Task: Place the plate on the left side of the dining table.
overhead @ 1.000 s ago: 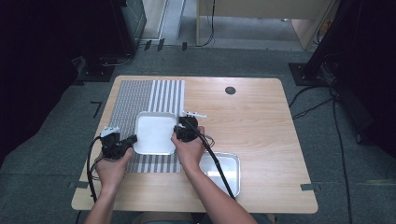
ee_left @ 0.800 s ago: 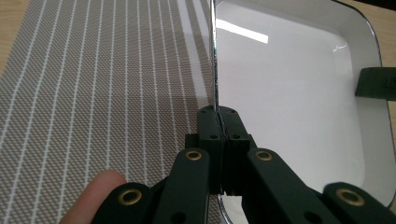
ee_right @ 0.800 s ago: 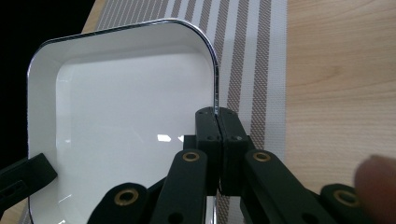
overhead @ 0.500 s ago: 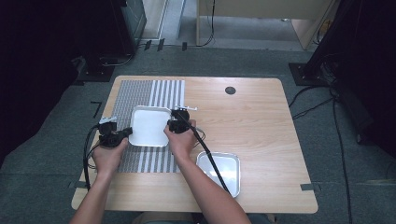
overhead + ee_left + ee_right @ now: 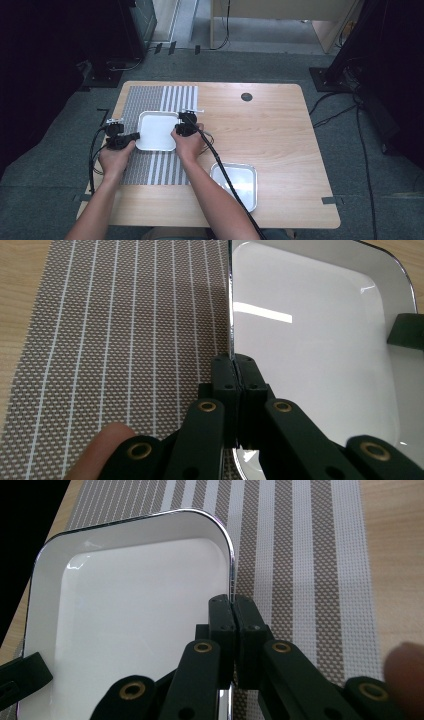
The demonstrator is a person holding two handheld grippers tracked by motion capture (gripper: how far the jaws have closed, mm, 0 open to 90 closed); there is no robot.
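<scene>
A white square tray [image 5: 156,131] with a thin dark rim is held over the striped grey placemat [image 5: 150,165] by both grippers. My left gripper [image 5: 131,136] is shut on the tray's left rim; in the left gripper view its jaws [image 5: 234,362] pinch the rim edge [image 5: 231,300]. My right gripper [image 5: 177,130] is shut on the tray's right rim, and its jaws [image 5: 232,602] clamp the rim [image 5: 231,565] in the right gripper view. The other gripper's black tip shows across the tray [image 5: 320,340] in each gripper view.
A second tray [image 5: 235,184], metallic and empty, lies near the table's front edge to the right of my right forearm. A round dark hole [image 5: 246,96] sits at the back of the wooden table [image 5: 280,130]. Black cables trail from both grippers.
Both grippers have carried the white tray away from me and to the left over the placemat. The grips on its two rims have stayed the same.
</scene>
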